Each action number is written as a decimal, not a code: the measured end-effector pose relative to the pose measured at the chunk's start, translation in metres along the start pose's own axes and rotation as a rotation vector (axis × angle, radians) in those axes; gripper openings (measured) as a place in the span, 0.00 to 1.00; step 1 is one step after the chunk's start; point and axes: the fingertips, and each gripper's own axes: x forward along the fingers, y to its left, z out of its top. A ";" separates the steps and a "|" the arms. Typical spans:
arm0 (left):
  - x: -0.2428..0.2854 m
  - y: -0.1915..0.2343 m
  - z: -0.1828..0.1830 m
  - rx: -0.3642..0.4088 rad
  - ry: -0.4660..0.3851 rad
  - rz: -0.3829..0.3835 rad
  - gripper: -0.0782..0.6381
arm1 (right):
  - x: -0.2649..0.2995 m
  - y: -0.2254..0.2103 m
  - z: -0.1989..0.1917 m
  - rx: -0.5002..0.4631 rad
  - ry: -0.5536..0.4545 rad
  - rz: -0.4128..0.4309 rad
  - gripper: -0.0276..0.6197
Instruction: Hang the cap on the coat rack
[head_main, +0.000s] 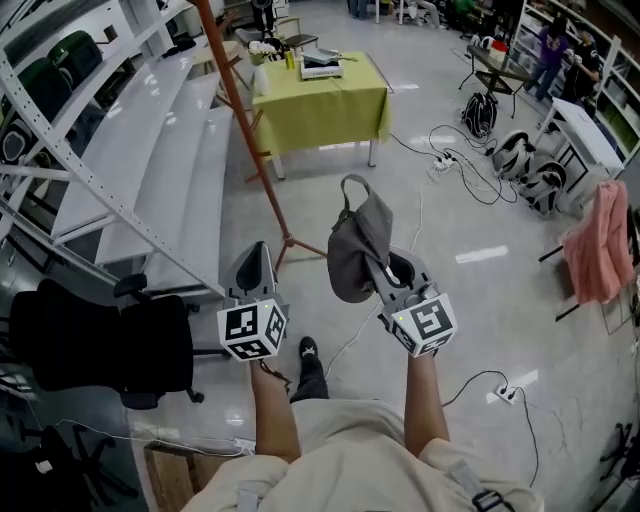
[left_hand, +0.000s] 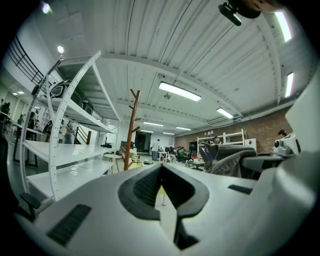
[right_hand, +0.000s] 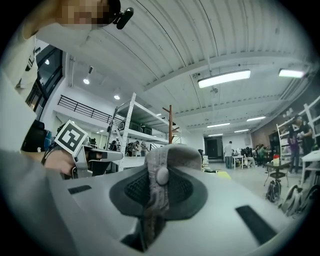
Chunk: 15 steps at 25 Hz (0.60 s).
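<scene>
grey cap (head_main: 357, 250) stands up from the right gripper (head_main: 388, 272) in the head view, its crown pinched in the jaws, its strap loop on the far side and its brim curving left. the left gripper (head_main: 254, 266) is held just to the left, apart from the cap, its jaws drawn to one narrow tip. the brown coat rack (head_main: 240, 112) slants from far left to its splayed feet, which sit on the floor (head_main: 440, 330) beyond the two grippers; rack and cap do not touch. white shelving (head_main: 150, 160) runs down the left side, its slanted upright ending close to the left gripper. a table with a green cloth (head_main: 322, 108) stands beyond the rack. a black office chair (head_main: 100, 345) sits near left. cables (head_main: 465, 165) trail over the right of the floor, and a pink cloth (head_main: 598, 245) hangs at the right edge. bare floor lies between the grippers and the rack's feet.

in the left gripper view the dark pads meet at their tips with nothing between them. the rack rises left of centre, its pegs clear of the ceiling, with the shelf edges close on its left. the cap shows at the right on the other gripper.

in the right gripper view the jaws squeeze a fold of the cap, its top button showing between the pads. the rack's upper pegs stand above and behind the cap, well apart from it, and open floor runs off to the right.
</scene>
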 end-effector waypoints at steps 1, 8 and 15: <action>0.010 0.002 0.000 -0.002 -0.002 -0.009 0.12 | 0.009 -0.003 0.001 -0.009 0.001 0.000 0.10; 0.067 0.024 -0.003 -0.027 0.005 -0.025 0.12 | 0.061 -0.023 0.013 -0.049 -0.025 0.007 0.10; 0.113 0.063 0.019 -0.010 -0.018 -0.040 0.12 | 0.127 -0.036 0.019 -0.056 -0.034 0.009 0.10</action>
